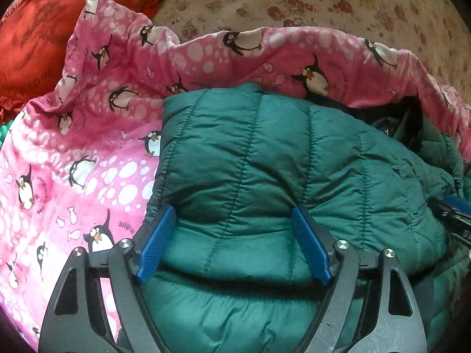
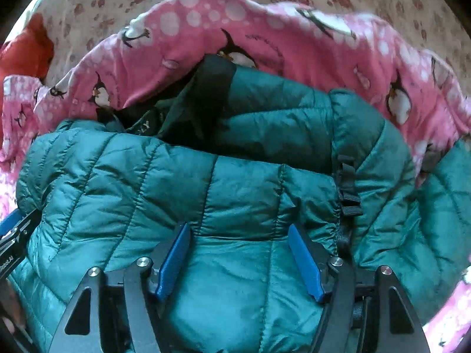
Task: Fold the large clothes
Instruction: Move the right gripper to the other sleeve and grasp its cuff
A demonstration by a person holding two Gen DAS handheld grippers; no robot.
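Jacket (image 1: 265, 153), a green quilted puffer, fills the lower centre and right of the left wrist frame, lying on a pink penguin-print blanket (image 1: 97, 135) that spreads across the left side and curls up behind it. In the upper left sits a red cushion (image 1: 38, 38), and a floral sheet (image 1: 323, 3) runs across the top.

The left hand-held gripper (image 1: 235, 247) rises from the bottom edge with its blue pads (image 1: 157, 247) spread well apart, a bulge of the jacket's padding swelling up between them; the fabric touches or nearly touches both pads, but they are not pinched together on it.

In the right wrist frame the jacket occupies the centre and bottom, its dark inner lining (image 2: 206, 103) and a black strap (image 2: 348, 194) showing at upper centre and right. The right hand-held gripper (image 2: 240, 261) likewise stands parted, with puffed fabric lying between its blue pads (image 2: 173, 261). The other gripper's blue tip enters at the left edge.
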